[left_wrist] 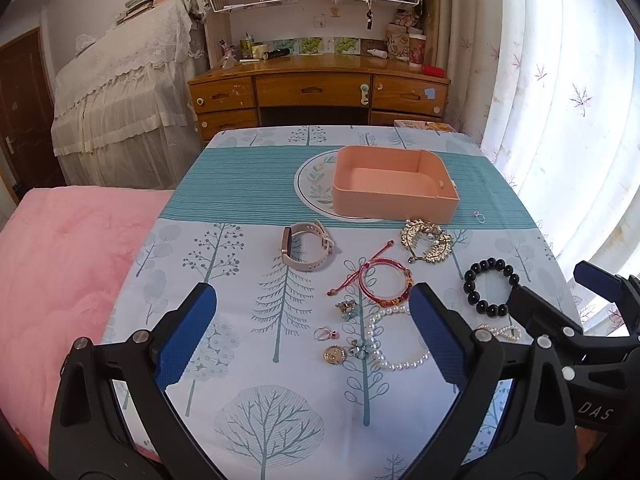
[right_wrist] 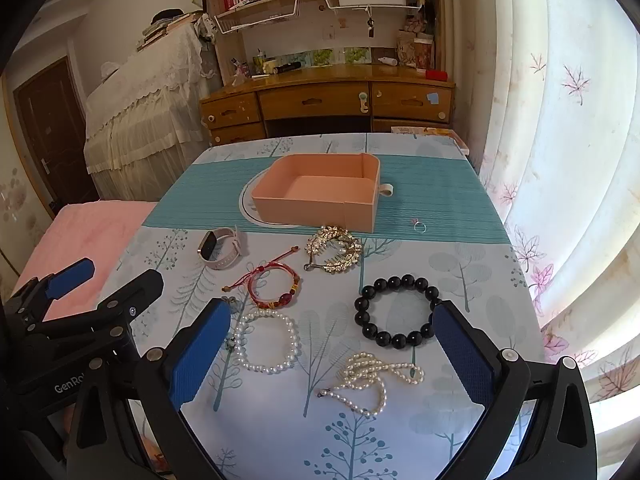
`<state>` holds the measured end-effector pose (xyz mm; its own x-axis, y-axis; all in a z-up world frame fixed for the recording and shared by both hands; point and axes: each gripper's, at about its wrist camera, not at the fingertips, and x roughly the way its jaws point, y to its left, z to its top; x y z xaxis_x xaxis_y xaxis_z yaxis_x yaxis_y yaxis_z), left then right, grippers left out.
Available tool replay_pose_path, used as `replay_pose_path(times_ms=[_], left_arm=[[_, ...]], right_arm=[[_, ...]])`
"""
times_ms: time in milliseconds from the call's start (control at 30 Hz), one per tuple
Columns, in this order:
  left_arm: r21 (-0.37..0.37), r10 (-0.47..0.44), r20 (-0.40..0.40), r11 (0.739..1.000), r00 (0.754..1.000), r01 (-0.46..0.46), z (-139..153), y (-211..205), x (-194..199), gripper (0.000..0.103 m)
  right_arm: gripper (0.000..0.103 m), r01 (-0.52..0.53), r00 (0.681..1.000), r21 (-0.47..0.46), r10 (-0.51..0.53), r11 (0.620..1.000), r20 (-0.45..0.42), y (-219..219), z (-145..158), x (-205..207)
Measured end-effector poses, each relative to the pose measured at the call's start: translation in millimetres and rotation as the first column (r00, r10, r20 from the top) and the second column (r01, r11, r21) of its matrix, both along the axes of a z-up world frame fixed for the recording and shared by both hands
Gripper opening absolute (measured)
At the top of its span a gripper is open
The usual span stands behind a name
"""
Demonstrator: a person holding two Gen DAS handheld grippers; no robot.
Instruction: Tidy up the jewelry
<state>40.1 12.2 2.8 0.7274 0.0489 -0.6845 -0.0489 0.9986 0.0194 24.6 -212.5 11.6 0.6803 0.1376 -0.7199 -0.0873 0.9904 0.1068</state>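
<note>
Along the left half of the counter (left_wrist: 240,420), past the pink bed (left_wrist: 60,280), the left gripper (left_wrist: 312,332) hovers with its jaws spread wide and nothing between them. Just ahead of it lies a pale smartwatch (left_wrist: 306,250), strap curled on its side, and nearer the near edge a small ring (left_wrist: 325,334) and a gold round pendant (left_wrist: 334,355). Toward the middle sit a red cord bracelet (right_wrist: 274,286), a pearl bracelet (right_wrist: 266,342) and a gold leaf hair comb (right_wrist: 334,250). Everything is spread out singly (probably so each piece can be pinched without snagging a neighbour). At the far middle stands the open peach box (right_wrist: 316,200), empty, set on a round printed mat (left_wrist: 316,184); I judge it the place the jewelry is meant to go, so sorting has not begun. Right of centre, the right gripper (right_wrist: 332,356) hangs with jaws spread over a black bead bracelet (right_wrist: 396,310) and a tangled pearl necklace (right_wrist: 372,376). Near the box's right corner lies a lone ring (right_wrist: 419,226).
</note>
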Motion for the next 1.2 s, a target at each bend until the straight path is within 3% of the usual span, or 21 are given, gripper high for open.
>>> replay_pose_path(times_ms=[1200], left_arm=[[-0.007, -0.01, -0.016, 1.0, 1.0, 0.01, 3.9, -5.2, -9.4, 0.096]], right_arm=[[0.103, 0.001, 1.0, 0.001, -0.001, 1.0, 0.0, 0.9, 7.5, -7.1]])
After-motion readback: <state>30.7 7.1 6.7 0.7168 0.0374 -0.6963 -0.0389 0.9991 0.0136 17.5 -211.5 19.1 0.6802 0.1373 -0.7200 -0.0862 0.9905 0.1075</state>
